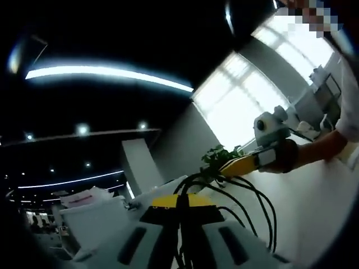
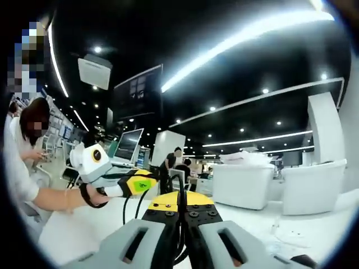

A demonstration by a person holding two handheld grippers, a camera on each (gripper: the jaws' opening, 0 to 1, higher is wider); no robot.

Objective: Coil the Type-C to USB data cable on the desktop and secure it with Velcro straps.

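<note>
Both grippers are being held up off the desk (image 1: 325, 202), tilted toward the ceiling lights, with the cable (image 1: 247, 202) strung between them. In the left gripper view the left gripper (image 1: 182, 235) is clamping black strands of cable between its closed jaws; several loops are running out from it across the white desk toward the right gripper (image 1: 247, 163), which is coming in from the right in the person's hand (image 1: 283, 157). In the right gripper view the right gripper (image 2: 180, 238) is likewise pinched shut on the cable, and 1 or 2 strands are drooping down from the left gripper (image 2: 140, 182) opposite.

Holding it this way looks deliberate — with each gripper pinning 1 side of the bundle, the loops are hanging free and staying gathered instead of springing apart on the desk. I'd judge the coiling is well along and the binding not yet begun.

Plenty is hard to make out. The cable's 2 plugs are lost somewhere in the bundle or below the frame. I can't spot a Velcro strap; a small pale scrap is lying on the desk at the right gripper view's lower right, too blurred to name. How many loops there are — 3, maybe 4 — I can't count for sure, since they're overlapping and running behind the jaws.
</note>
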